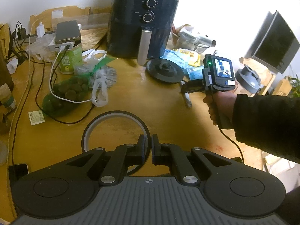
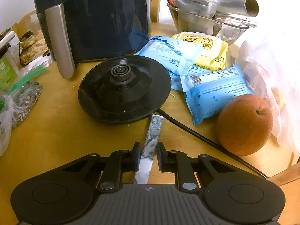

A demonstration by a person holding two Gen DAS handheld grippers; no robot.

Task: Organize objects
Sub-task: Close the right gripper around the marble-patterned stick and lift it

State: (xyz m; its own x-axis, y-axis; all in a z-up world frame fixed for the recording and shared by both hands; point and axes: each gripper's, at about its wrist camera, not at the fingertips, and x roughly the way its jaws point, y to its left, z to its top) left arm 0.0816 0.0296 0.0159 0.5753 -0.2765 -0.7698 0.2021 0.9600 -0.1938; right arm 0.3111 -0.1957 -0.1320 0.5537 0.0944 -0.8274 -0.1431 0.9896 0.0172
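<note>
The near arc of the ring (image 1: 115, 115) is hidden behind the left gripper (image 1: 148, 142). The marbled strip (image 2: 151, 146) runs under the right gripper's (image 2: 148, 152) body, its near end unseen. Ahead-left, the air fryer's (image 2: 97, 18) top is cropped. Far right, the plastic bag's (image 2: 271, 71) contents blur in glare.

The left tool (image 1: 148, 146) hangs low over the near edge of the worktop, its fingers (image 1: 141, 144) nearly together. The right tool (image 2: 148, 153) sits toward the right edge, gripped in a dark-sleeved right hand (image 1: 215, 105), fingers (image 2: 136, 152) slightly parted.
</note>
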